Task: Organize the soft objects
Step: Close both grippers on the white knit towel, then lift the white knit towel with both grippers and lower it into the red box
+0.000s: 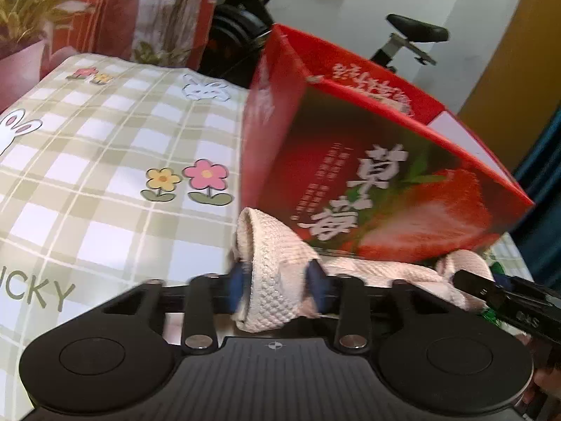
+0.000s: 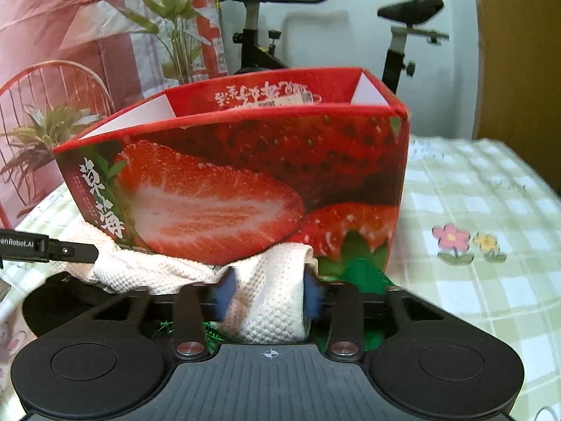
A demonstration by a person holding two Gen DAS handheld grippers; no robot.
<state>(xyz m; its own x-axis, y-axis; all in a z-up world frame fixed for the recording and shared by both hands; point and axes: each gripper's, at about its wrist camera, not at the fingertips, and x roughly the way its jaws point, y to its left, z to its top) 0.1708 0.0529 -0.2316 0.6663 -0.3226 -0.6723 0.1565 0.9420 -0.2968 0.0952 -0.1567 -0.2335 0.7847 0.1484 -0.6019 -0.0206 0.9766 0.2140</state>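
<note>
Mid-carry, by the look of it: cream towel [image 1: 277, 273] pinched at two ends and held low in front of the red box [image 1: 368, 161]. Left claw [image 1: 278, 286] pressed onto a folded end at lower centre of the left view, blue pads [image 1: 238, 286] biting the waffle weave on both sides. Right claw [image 2: 268, 296] likewise clamped on the other end at lower centre of the right view, cloth bunched between its pads [image 2: 224, 294]. Towel slung between the two, sagging along the box's front face, touching or nearly so; hard to say which.

Next move, judged from this: lift both ends together above the near rim, carry forward, lower into the open top, then release. Needs both claws rising evenly so the slack middle clears the edge instead of dragging on it.

In the way: the tall front wall of the box, filling mid-frame in both views. Something green [image 2: 364, 273] beneath the towel at lower centre-right of the right view, unclear what. Checked tabletop [image 1: 105, 161] at left of the left view. Exercise bike [image 2: 252, 35] and plant [image 2: 168, 17] along the top, well apart.
</note>
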